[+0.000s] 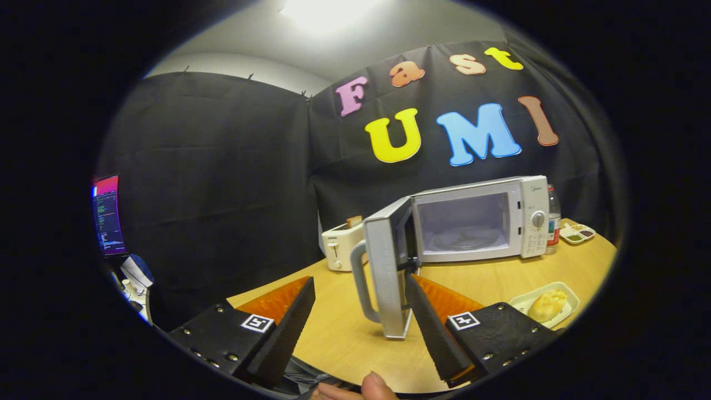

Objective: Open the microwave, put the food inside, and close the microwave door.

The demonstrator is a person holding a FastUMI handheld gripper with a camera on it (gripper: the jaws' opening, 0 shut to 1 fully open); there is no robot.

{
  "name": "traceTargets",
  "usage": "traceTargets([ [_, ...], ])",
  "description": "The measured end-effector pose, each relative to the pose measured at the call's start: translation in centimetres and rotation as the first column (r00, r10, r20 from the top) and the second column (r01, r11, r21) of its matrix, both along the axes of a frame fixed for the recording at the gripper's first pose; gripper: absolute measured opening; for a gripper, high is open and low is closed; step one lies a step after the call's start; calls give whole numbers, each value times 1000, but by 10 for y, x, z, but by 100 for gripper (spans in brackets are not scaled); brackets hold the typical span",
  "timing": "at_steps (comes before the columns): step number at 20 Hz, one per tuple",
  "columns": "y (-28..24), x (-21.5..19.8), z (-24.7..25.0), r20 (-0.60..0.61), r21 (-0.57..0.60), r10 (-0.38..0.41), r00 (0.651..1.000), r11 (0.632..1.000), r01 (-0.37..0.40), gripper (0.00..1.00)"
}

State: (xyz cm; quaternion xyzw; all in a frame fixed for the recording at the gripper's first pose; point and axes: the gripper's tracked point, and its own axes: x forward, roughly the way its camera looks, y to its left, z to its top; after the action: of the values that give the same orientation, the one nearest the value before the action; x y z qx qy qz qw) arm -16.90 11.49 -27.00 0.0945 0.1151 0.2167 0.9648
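Observation:
The white microwave (477, 219) stands at the back of the wooden table (344, 333), its cavity and glass turntable (464, 239) showing. Its door (389, 266) is swung wide open toward me, edge-on, with the grey handle (360, 280) on its left side. My gripper (360, 291) is open; the handle and the door's edge sit between the two black fingers (294, 316), with neither finger pressing on them. The food, a pale yellow bun (547, 305), lies on a small white tray (572, 303) to the right of my right finger.
A white toaster (341, 244) with a slice of bread stands left of the microwave. A plastic bottle (554, 219) and a small sauce dish (577, 233) sit to its right. A monitor (107, 216) glows at far left. A thumb (377, 386) shows below the fingers.

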Motion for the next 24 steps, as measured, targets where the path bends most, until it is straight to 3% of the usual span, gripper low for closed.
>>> traceTargets([
  [3,-56,17,-15,27,-106,-123,992,987,125,98],
  [7,-131,39,-51,22,-278,-262,965,925,258,98],
  [11,-189,56,-88,-8,-382,-356,934,865,326,99],
  [16,-227,69,-131,-98,-443,-401,911,837,321,99],
  [24,-237,76,-177,-351,-412,-392,850,880,236,97],
])
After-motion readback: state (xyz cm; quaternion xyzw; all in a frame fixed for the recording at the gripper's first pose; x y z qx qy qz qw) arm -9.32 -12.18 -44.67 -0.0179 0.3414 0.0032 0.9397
